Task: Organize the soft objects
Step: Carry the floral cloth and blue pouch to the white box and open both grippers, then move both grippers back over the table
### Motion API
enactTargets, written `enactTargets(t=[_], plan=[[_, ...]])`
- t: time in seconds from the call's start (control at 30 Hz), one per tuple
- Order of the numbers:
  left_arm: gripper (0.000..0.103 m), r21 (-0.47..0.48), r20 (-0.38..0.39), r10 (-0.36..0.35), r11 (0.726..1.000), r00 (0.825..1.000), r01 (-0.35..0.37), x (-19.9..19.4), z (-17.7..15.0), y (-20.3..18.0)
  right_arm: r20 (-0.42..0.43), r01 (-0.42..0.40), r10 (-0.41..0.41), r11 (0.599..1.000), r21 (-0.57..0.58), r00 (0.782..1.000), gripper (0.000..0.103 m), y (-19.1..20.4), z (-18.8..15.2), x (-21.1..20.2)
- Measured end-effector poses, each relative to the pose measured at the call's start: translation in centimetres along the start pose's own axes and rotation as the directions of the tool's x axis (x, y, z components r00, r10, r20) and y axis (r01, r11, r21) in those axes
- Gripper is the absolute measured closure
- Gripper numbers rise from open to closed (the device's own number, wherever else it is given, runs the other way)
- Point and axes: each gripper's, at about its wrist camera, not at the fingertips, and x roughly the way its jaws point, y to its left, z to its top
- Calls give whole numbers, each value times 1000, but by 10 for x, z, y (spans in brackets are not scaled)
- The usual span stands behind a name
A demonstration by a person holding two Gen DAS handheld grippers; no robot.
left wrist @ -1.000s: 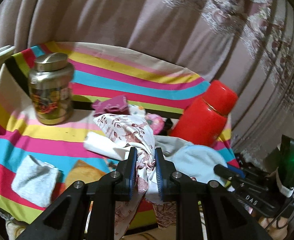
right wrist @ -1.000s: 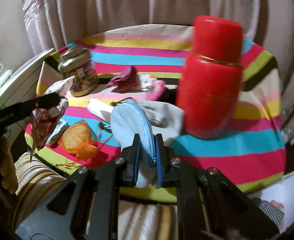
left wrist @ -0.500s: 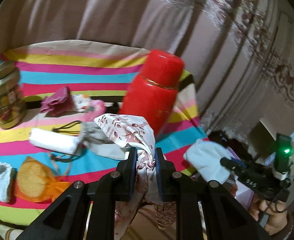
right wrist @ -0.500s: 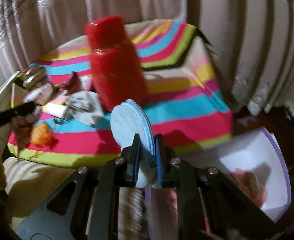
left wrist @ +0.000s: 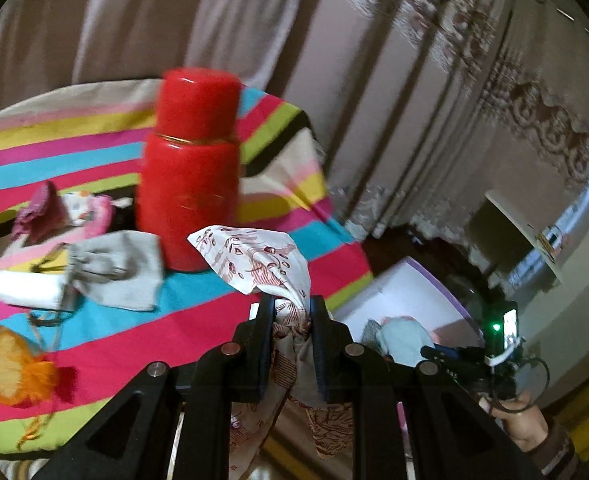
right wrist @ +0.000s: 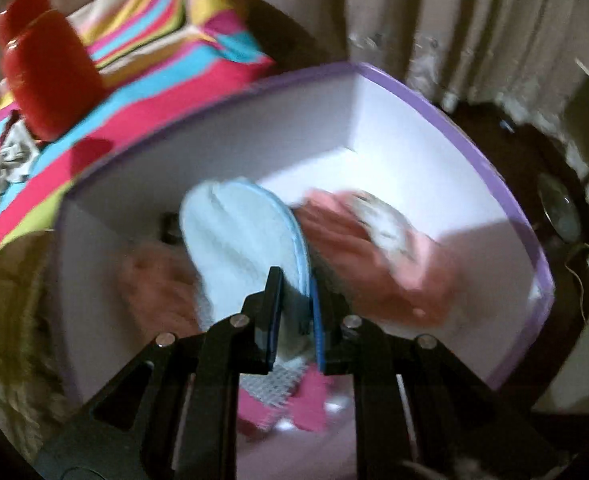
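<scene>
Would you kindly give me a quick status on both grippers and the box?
Left gripper shut on patterned cloth, above the striped table edge. Right gripper shut on light blue pouch, over the open purple-rimmed box. Pink items already inside; nothing blocking.

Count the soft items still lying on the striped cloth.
5: maroon pouch, pink-white item, grey drawstring bag, white roll, orange mesh bag. Others may lie beyond the left edge.
</scene>
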Motion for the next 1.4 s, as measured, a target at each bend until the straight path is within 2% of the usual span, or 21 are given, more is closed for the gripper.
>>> enactTargets(t=[0.3, 0.63, 0.67, 0.73, 0.8, 0.83, 0.9, 1.1, 1.4], plan=[[84, 82, -98, -102, 991, 990, 110, 34, -8, -63, -5, 69, -69, 996, 50, 998, 86, -45, -9, -4], [81, 126, -157, -184, 971, 970, 205, 70, 0, -103, 49, 28, -32, 997, 70, 998, 84, -50, -2, -26], [79, 131, -160, -184, 970, 970, 206, 73, 1, -106, 55, 20, -24, 997, 73, 998, 83, -50, 0, -27], [58, 142, -172, -165, 971, 971, 190, 82, 4, -108, 67, -1, -5, 997, 81, 998, 70, -49, 3, -32], [47, 139, -162, -155, 974, 974, 178, 83, 4, -107, 85, -22, 16, 997, 76, 996, 58, -44, 7, -37], [45, 134, -157, -154, 975, 976, 175, 82, 4, -105, 94, -26, 19, 997, 71, 995, 54, -42, 8, -39], [45, 125, -151, -140, 979, 979, 160, 81, 5, -99, 106, -29, 22, 998, 60, 994, 52, -35, 11, -42], [45, 95, -135, -126, 986, 983, 139, 71, 8, -84, 129, -64, 60, 998, 27, 990, 52, -17, 16, -53], [45, 117, -67, -91, 988, 994, 98, 41, 9, -63, 152, -105, 114, 993, -62, 982, 52, 26, 23, -69]])
